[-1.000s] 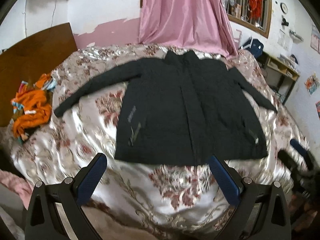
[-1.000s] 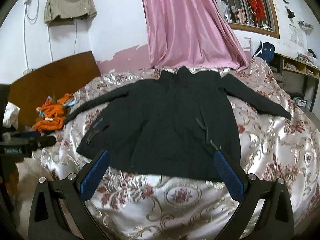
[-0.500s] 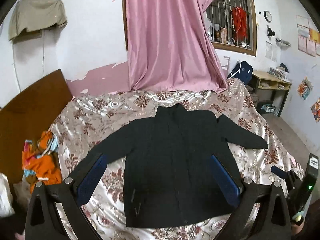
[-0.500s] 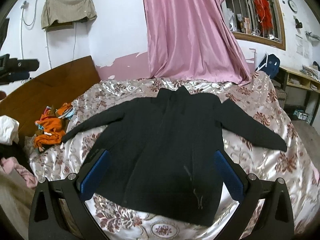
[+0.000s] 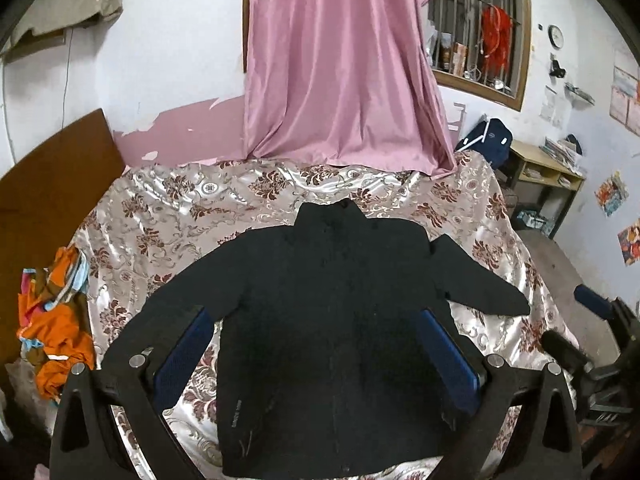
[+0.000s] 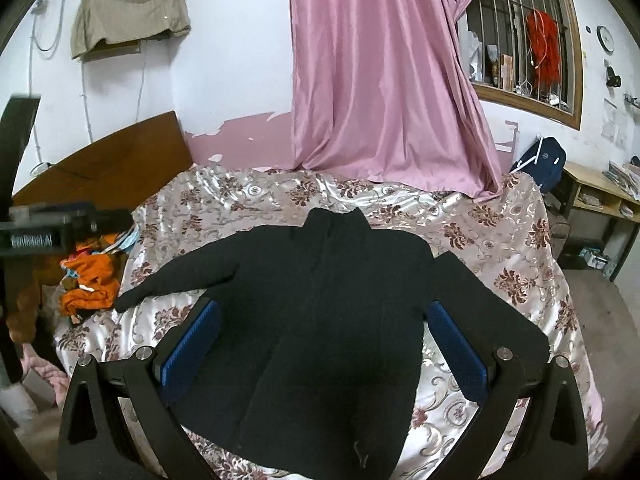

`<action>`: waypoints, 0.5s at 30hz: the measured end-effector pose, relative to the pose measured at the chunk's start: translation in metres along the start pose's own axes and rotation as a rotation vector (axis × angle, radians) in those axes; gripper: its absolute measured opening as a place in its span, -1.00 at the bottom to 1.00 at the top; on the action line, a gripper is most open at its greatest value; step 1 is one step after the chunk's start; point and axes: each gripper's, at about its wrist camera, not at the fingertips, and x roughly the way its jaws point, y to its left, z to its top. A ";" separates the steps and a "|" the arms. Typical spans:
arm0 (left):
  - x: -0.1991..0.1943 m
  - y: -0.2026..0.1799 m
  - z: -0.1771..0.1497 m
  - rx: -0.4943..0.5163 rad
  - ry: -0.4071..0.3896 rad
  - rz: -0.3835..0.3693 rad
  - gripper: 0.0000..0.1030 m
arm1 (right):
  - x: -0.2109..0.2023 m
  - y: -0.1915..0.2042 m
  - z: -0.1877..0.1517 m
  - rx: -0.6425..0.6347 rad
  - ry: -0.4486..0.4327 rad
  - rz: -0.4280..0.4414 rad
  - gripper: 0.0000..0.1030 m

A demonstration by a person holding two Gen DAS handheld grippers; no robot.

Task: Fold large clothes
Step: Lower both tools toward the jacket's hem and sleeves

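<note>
Black and spread flat, the jacket (image 5: 336, 320) lies front-up on the floral bedspread (image 5: 168, 216) with both sleeves out to the sides, collar toward the pink curtain (image 5: 340, 64). The left gripper (image 5: 316, 356) and right gripper (image 6: 326, 350) hang above it, jaws wide and holding nothing. Only the left wrist view shows the far cuff of the right-hand sleeve (the right wrist view hides it behind a finger), while only the right wrist view shows the other cuff, near the orange clothes (image 6: 90, 276).

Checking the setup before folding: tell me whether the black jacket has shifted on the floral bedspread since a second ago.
No. The black jacket lies spread on the floral bedspread, collar toward the pink curtain; only the cameras moved.
</note>
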 end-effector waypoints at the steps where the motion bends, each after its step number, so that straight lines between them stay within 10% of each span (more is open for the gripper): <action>1: 0.007 0.002 0.004 0.000 -0.001 0.000 0.99 | 0.006 -0.004 0.009 0.009 0.010 -0.003 0.98; 15: 0.147 -0.028 0.036 0.006 0.009 -0.025 0.99 | 0.109 -0.063 0.067 0.097 0.139 -0.116 0.98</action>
